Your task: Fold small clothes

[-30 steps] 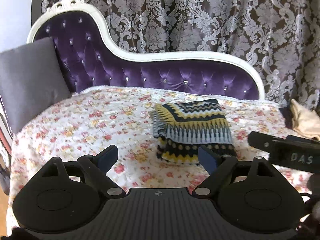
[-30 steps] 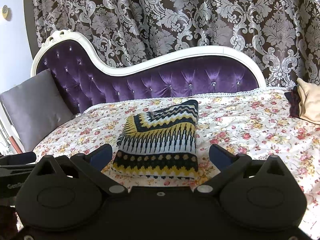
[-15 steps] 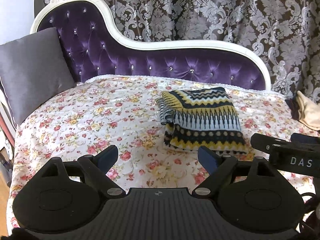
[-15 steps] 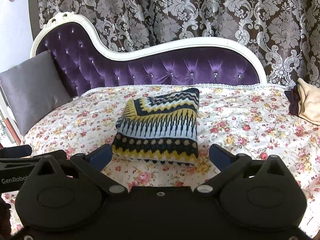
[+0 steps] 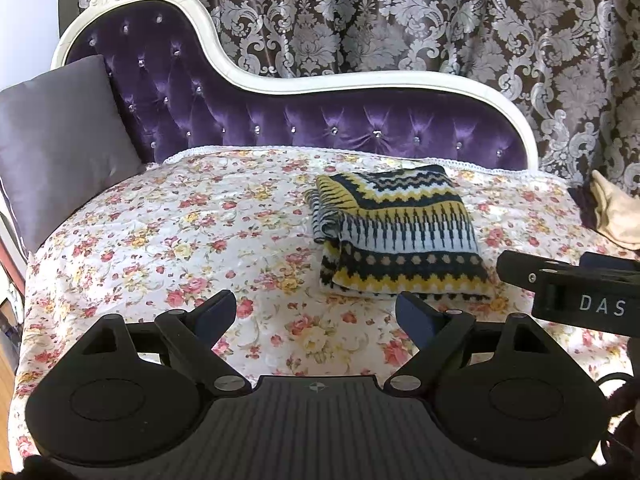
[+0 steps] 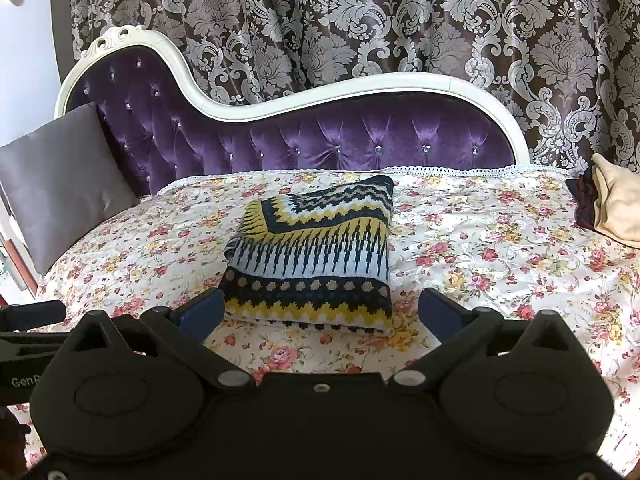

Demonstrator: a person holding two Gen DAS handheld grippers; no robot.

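A knitted garment [image 5: 396,236] with navy, yellow and pale blue zigzag bands lies folded into a neat rectangle on the floral bedspread [image 5: 200,240]. It also shows in the right wrist view [image 6: 316,256]. My left gripper [image 5: 316,312] is open and empty, above the spread to the front left of the garment. My right gripper [image 6: 320,310] is open and empty, just in front of the garment's near edge. The right gripper's body shows at the right edge of the left wrist view [image 5: 576,288].
A grey cushion [image 5: 60,148] leans at the left end against the purple tufted backrest [image 5: 320,120]. A beige cloth [image 6: 616,204] over a dark item lies at the far right. A patterned curtain [image 6: 360,20] hangs behind.
Both grippers have drawn back from the folded garment and risen; it now sits farther off in both views. The garment itself has not moved.
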